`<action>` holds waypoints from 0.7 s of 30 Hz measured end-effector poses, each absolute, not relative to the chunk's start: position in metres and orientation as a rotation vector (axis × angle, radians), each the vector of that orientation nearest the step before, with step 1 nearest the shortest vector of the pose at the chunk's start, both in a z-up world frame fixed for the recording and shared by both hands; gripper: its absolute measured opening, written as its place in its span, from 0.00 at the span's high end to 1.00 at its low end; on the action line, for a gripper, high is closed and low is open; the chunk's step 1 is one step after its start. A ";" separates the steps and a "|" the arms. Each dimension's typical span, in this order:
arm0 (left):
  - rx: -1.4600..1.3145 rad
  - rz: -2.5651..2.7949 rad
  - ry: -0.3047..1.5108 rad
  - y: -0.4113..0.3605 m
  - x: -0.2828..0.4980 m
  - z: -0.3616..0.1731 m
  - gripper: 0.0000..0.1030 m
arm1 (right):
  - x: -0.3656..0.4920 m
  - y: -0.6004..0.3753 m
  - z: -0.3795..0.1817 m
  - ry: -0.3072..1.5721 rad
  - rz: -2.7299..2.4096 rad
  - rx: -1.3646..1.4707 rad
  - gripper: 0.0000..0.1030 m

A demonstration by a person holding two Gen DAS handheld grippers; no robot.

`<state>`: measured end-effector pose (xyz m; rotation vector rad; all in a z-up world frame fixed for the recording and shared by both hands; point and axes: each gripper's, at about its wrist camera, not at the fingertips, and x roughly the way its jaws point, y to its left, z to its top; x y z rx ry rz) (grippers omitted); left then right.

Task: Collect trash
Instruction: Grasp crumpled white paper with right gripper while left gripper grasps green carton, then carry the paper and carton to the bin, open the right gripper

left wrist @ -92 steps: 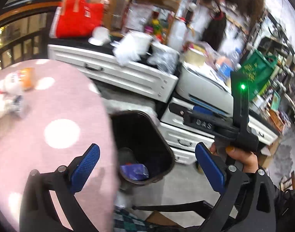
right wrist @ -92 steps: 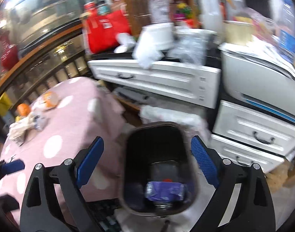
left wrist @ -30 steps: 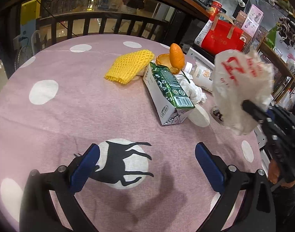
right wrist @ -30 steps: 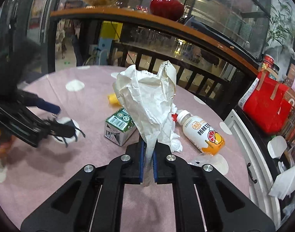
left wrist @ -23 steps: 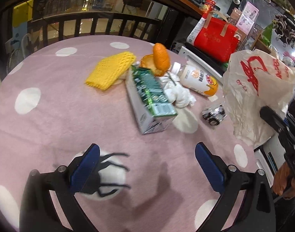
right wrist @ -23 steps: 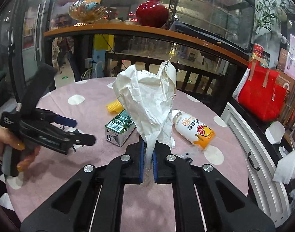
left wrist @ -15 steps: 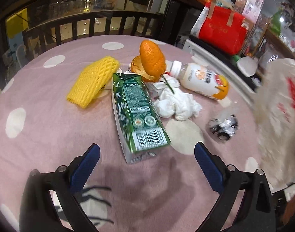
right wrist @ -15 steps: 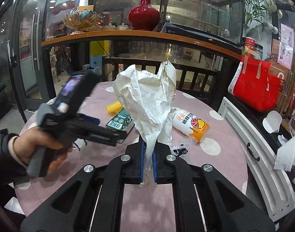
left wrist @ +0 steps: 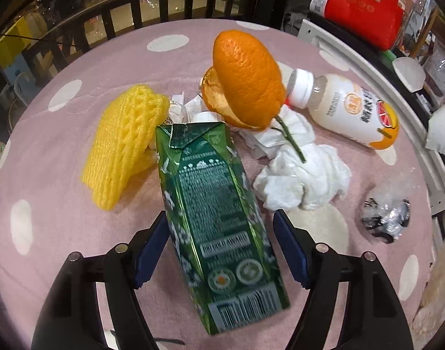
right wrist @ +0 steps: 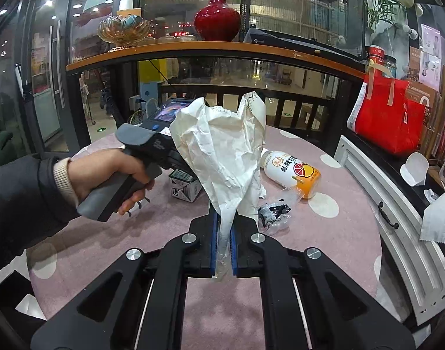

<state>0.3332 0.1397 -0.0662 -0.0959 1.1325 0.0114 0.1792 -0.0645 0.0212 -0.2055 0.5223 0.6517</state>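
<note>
Lying on the pink surface (left wrist: 62, 233), from left to right, are a yellow foam net (left wrist: 121, 145), the green carton (left wrist: 213, 213), an orange peel (left wrist: 246, 78), a tissue (left wrist: 301, 175) and a bottle (left wrist: 345, 110). I am bringing the left gripper (left wrist: 221, 248) around the carton; its fingers (left wrist: 289, 250) have just been closing, the left one close against the carton, the right not touching. My right gripper (right wrist: 222, 233) is pinching a crumpled white bag (right wrist: 222, 151) tightly.
</note>
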 end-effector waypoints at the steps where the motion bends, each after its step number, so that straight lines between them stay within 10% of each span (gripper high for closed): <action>1: -0.094 0.014 1.129 0.141 0.335 -0.068 0.33 | 0.178 -0.065 0.021 0.523 0.652 -0.205 0.93; 7: -0.149 0.018 1.097 0.152 0.325 -0.062 0.53 | 0.174 -0.068 0.023 0.512 0.661 -0.197 0.93; 21: -0.177 -0.055 0.894 0.141 0.221 -0.032 0.54 | 0.165 -0.072 0.018 0.531 0.677 -0.177 0.93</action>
